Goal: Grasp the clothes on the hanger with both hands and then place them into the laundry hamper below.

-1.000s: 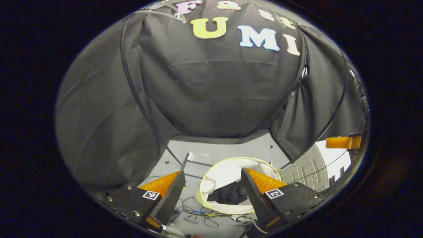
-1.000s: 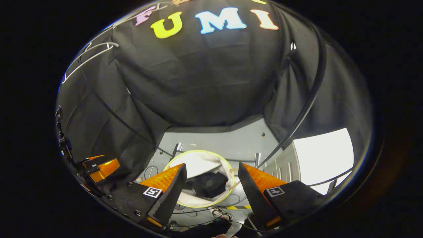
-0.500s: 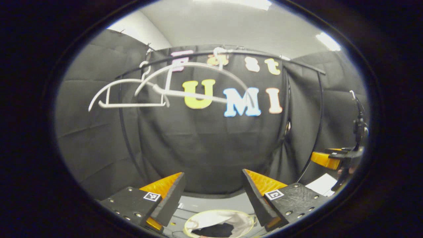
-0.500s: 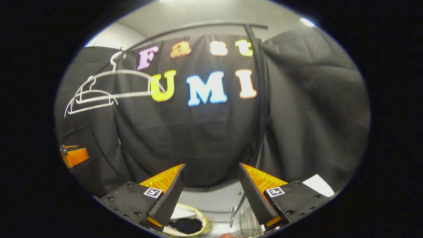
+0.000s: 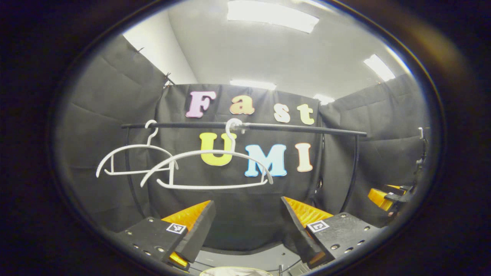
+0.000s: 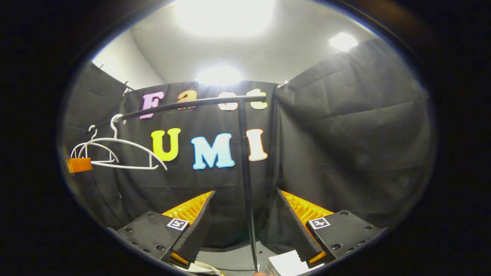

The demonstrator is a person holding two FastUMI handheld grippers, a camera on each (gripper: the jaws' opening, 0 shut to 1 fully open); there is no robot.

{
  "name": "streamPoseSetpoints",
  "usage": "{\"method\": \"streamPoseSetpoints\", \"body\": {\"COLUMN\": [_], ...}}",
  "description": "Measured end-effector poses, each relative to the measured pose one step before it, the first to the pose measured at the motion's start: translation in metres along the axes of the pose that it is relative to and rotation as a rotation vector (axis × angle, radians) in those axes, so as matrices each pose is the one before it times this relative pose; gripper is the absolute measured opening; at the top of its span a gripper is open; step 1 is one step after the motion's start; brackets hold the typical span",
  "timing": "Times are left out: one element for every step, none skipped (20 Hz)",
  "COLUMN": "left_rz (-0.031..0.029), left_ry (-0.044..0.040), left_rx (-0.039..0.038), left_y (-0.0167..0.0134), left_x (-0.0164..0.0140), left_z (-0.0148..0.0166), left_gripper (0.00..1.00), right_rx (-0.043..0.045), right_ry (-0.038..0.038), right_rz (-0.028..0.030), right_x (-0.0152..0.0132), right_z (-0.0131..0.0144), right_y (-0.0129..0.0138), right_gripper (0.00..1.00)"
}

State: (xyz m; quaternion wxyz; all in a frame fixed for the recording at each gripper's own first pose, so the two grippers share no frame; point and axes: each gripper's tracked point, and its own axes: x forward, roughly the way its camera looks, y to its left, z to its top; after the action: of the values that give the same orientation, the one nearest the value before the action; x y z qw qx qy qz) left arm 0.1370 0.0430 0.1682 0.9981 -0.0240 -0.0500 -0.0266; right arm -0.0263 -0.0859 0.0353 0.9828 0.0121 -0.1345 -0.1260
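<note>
White hangers (image 5: 209, 168) hang bare on the black rail (image 5: 245, 126); our left claw (image 5: 247, 226) and right claw (image 6: 243, 226) are both spread, pinching nothing. We glimpse the hamper's rim (image 5: 234, 270) below.

Walls: black cloth (image 5: 96, 126) hangs creased on all sides of the booth, pinned at the top corners.
Ceiling: pale grey, above the cloth.
Light: long ceiling panels (image 5: 272, 14); in the right gripper view they glare into bright blotches (image 6: 224, 15).
Rail: a dark horizontal bar (image 5: 291, 128) on upright posts (image 6: 245, 168) crosses before the back wall.
Floor: a grey strip (image 5: 249, 258), probably smooth; too little visible.
</note>
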Motion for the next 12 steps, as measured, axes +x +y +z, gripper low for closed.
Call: {"method": "streamPoseSetpoints", "body": {"left_rz": [0.00268, 0.00084, -0.00077, -0.00393, -0.00355, -0.00185, -0.00073, -0.00670, -0.00649, -0.00153, 0.00099, 0.00313], "left_ry": [-0.01253, -0.00912, -0.00541, 0.00332, 0.00865, 0.01181, 0.01268, 0.01031, 0.00521, 0.00464, 0.00506, 0.00609], "left_rx": [-0.00040, 0.00414, 0.00606, 0.00347, 0.00165, 0.00261, 0.00127, 0.00120, 0.00358, 0.00592, 0.00786, 0.00735], "left_y": [-0.00174, -0.00095, -0.00160, -0.00134, -0.00210, -0.00253, -0.00235, -0.00489, -0.00270, -0.00085, 0.00024, 0.00175], "left_x": [-0.00213, 0.00097, 0.00019, 0.00245, 0.00033, 0.00135, 0.00082, 0.00139, 0.00171, 0.00193, -0.00105, 0.00155], "left_z": [0.00587, 0.00359, 0.00111, -0.00267, -0.00541, -0.00617, -0.00581, -0.00380, -0.00298, -0.00315, -0.00252, -0.00253], "left_gripper": [1.00, 1.00, 1.00, 1.00, 1.00, 1.00, 1.00, 1.00, 1.00, 1.00, 1.00, 1.00], "right_rx": [0.00929, 0.00750, 0.00672, 0.00615, 0.00524, 0.00522, 0.00409, -0.00061, -0.00651, -0.00918, -0.00755, -0.00464], "right_ry": [-0.00913, -0.00648, -0.00161, 0.00318, 0.00998, 0.01307, 0.01618, 0.01242, 0.00858, 0.00466, 0.00377, 0.00388], "right_rz": [-0.02776, -0.02848, -0.02339, -0.01612, -0.01442, -0.01025, -0.00348, 0.00080, -0.00084, -0.00061, 0.00309, 0.00449], "right_x": [-0.00083, -0.00176, -0.00057, -0.00219, -0.00407, -0.00243, 0.00001, -0.00111, 0.00235, 0.00115, 0.00280, 0.00147], "right_z": [0.00184, 0.00142, -0.00102, -0.00242, -0.00531, -0.00559, -0.00563, -0.00441, -0.00244, -0.00210, -0.00212, -0.00164], "right_y": [-0.01118, -0.01131, -0.01078, -0.00771, -0.00658, -0.00497, -0.00244, -0.00083, -0.00005, -0.00054, 0.00223, 0.00288], "right_gripper": [0.98, 0.92, 0.92, 0.92, 0.92, 0.98, 0.92, 0.92, 0.92, 0.92, 0.98, 0.98]}}
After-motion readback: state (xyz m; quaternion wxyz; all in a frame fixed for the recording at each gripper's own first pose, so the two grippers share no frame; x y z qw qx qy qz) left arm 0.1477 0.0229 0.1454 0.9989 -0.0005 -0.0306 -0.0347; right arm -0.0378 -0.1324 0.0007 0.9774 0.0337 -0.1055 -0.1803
